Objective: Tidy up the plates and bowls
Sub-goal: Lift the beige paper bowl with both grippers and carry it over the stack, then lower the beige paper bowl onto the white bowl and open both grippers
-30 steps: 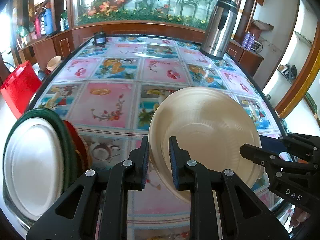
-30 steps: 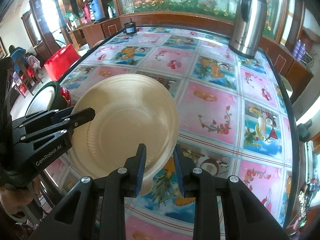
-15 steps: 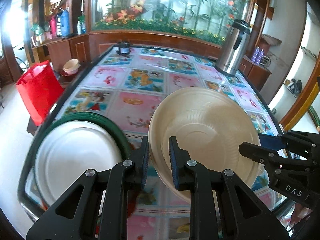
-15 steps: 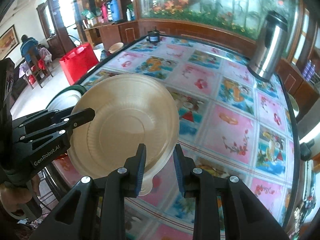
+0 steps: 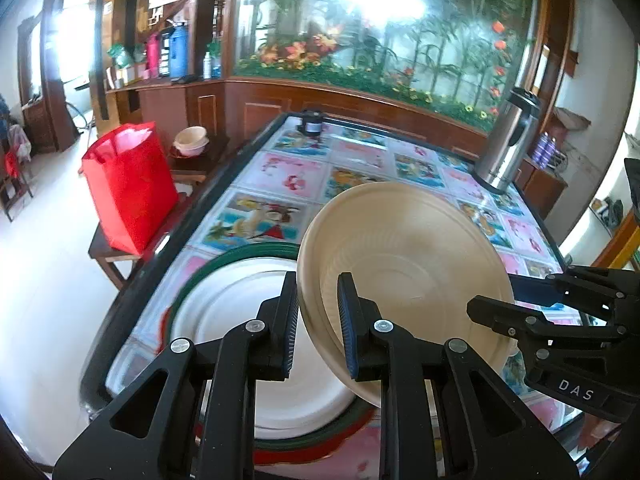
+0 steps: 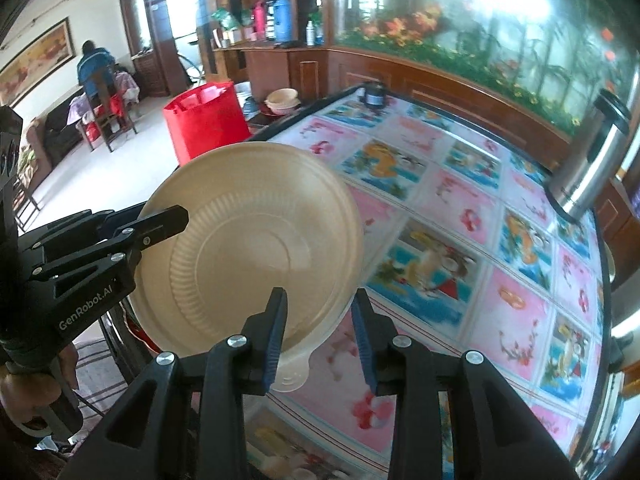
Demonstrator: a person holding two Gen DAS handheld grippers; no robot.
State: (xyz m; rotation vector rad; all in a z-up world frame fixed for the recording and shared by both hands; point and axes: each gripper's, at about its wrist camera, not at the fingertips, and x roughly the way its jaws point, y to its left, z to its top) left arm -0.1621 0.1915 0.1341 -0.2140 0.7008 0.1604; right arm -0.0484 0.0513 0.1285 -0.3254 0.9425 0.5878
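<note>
I hold 1 cream ribbed plastic bowl tilted in the air above the stack of white, green and red plates, which sits at the near corner of the picture-tiled table. The left gripper is clamped on its rim. The right gripper is opening, rim between its pads, apparently loose. Next, I judge, comes lowering the bowl onto the stack; the table edge lies just beside it, with open room beyond.

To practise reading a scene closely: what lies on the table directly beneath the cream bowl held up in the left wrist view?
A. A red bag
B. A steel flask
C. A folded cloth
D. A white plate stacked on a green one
D: under the raised bowl, a white plate sits inside a green plate's rim on the table.
</note>
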